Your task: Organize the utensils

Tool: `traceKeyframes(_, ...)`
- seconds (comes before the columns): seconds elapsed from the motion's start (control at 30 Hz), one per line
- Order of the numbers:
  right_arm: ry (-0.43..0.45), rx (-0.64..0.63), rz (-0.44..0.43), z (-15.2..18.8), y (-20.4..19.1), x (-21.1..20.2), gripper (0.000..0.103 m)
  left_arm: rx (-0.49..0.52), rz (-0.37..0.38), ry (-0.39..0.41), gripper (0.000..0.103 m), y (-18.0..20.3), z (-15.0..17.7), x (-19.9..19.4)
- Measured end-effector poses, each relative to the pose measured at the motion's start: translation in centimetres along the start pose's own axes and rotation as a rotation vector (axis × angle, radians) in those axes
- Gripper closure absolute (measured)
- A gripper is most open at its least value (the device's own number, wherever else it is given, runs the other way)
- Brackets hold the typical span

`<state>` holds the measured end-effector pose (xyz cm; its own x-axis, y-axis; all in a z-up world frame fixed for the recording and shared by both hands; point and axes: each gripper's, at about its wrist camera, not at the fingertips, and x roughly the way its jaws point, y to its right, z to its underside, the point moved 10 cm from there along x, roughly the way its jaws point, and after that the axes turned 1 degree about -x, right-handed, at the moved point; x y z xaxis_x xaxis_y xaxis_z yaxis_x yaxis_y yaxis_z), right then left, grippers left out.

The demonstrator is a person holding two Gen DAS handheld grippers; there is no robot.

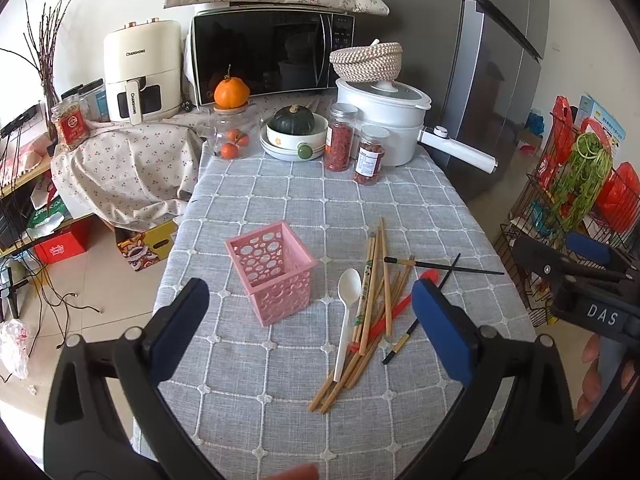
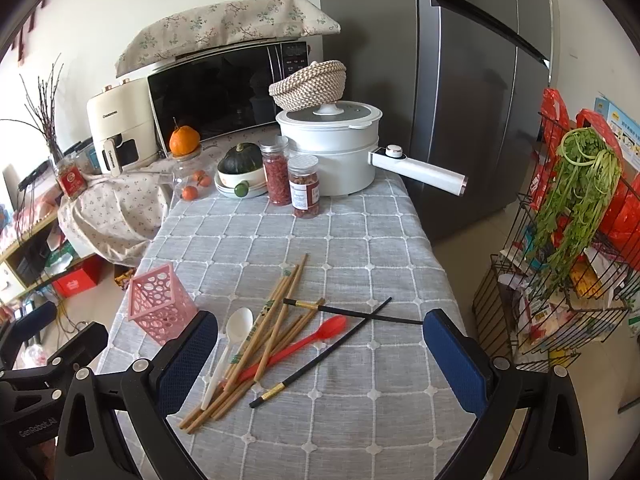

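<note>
Blue-padded jaws on both my grippers stand wide apart with nothing between them: the left gripper [image 1: 310, 320] hangs tilted down over the near part of the table, the right gripper [image 2: 320, 356] just beside it, aimed down at the utensil pile. I judge both are spread ready for a first pick, since nothing is sorted yet. Wooden chopsticks [image 2: 264, 340] lie loosely fanned, crossing a red spoon [image 2: 316, 340], with a white spoon [image 2: 230, 344] touching their left edge and two black chopsticks [image 2: 340, 350] crossed on the right. An empty pink perforated holder [image 1: 274, 272] stands upright just left of the pile, probably the destination. All rest on a grey checked tablecloth [image 2: 340, 240]. Further back are two jars [image 2: 290, 180], a white pot [image 2: 340, 148] with a woven basket on its lid, a squash in a bowl, a microwave [image 1: 272, 56], an air fryer and a grey fridge [image 2: 460, 100]. A wire rack with greens stands at right.
</note>
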<state>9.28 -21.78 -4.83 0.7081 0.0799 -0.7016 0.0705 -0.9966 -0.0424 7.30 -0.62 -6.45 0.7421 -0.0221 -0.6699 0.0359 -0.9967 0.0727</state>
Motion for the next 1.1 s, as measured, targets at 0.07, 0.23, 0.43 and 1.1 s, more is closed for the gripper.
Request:
traceKeyframes(0.07,0.0,0.0,0.001,0.0,0.0,-0.02,0.0,-0.001,-0.002,-0.003,0.002,0.07,0.12,0.14)
traceKeyframes(0.23,0.0,-0.002,0.0,0.01,0.0,0.01,0.0,-0.001,-0.001,-0.004,0.002,0.14,0.32,0.16)
traceKeyframes(0.43,-0.006,-0.007,-0.003,0.08,-0.21,0.19,0.0,-0.001,-0.002,-0.008,0.002,0.11,0.28,0.27)
traceKeyframes(1.1,-0.011,-0.002,-0.006,0.2,-0.25,0.29,0.0,-0.001,-0.002,-0.006,0.002,0.12,0.32,0.24)
